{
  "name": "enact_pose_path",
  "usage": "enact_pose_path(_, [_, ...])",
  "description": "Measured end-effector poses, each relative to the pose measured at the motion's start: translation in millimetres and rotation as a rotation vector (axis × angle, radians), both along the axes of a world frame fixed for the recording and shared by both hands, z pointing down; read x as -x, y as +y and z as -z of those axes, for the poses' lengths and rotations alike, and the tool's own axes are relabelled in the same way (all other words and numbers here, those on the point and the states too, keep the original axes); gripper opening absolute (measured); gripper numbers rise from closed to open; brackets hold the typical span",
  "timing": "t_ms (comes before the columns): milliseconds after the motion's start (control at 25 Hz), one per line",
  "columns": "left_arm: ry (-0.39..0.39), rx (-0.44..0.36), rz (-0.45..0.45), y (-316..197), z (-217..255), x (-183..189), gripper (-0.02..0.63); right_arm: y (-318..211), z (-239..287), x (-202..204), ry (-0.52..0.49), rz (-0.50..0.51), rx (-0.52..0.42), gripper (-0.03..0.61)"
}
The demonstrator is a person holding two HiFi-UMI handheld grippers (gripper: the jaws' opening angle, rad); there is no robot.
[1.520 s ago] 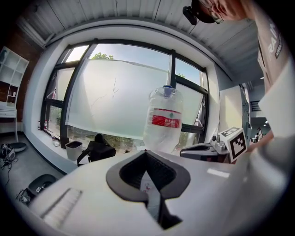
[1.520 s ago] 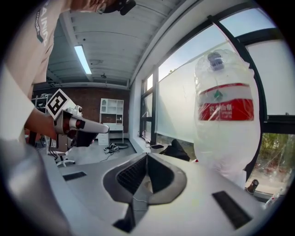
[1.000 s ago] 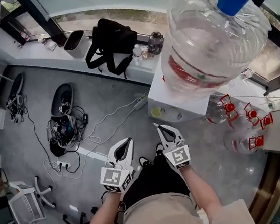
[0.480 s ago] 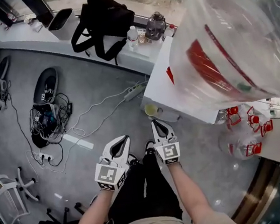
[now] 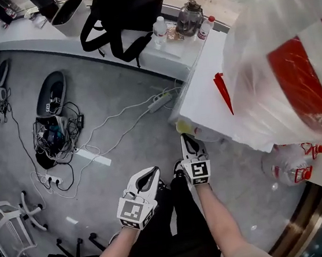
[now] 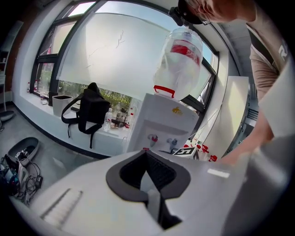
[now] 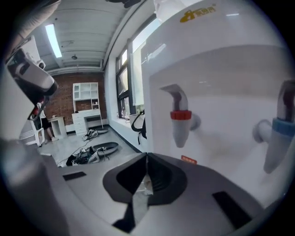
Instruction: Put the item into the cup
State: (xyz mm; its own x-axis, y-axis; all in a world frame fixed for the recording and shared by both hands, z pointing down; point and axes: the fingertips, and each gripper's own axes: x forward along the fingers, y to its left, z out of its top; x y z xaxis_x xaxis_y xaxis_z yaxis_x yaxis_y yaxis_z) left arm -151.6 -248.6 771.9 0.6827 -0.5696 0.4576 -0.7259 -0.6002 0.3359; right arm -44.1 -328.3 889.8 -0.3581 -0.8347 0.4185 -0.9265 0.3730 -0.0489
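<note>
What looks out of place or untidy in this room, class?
A tangle of black cables and a white power strip sprawl loose across the grey floor, and clear water jugs with red handles crowd the floor beside the white water dispenser. Both look like tripping hazards.

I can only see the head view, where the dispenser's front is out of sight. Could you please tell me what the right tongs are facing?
Observer: In the right gripper view, the right tongs point at a red-collared tap on the front of the water dispenser.
Operator: Is there a second tap?
Observer: Yes, a blue-collared tap sits further right in that view.
Operator: Are those tongs open?
Observer: No, their jaws meet at the tips.
</note>
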Motion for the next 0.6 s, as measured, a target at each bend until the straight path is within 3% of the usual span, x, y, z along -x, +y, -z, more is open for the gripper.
enact_pose_path(280, [0.011, 0.023, -0.005, -1, -16, 0, 0.008, -24, -21, -19, 0.011, -0.07, -0.014, 0.012])
enact_pose_path(600, [0.002, 0.043, -0.009, 4, -24, 12, 0.008, -30, -28, -18, 0.036, -0.066, -0.005, 0.012])
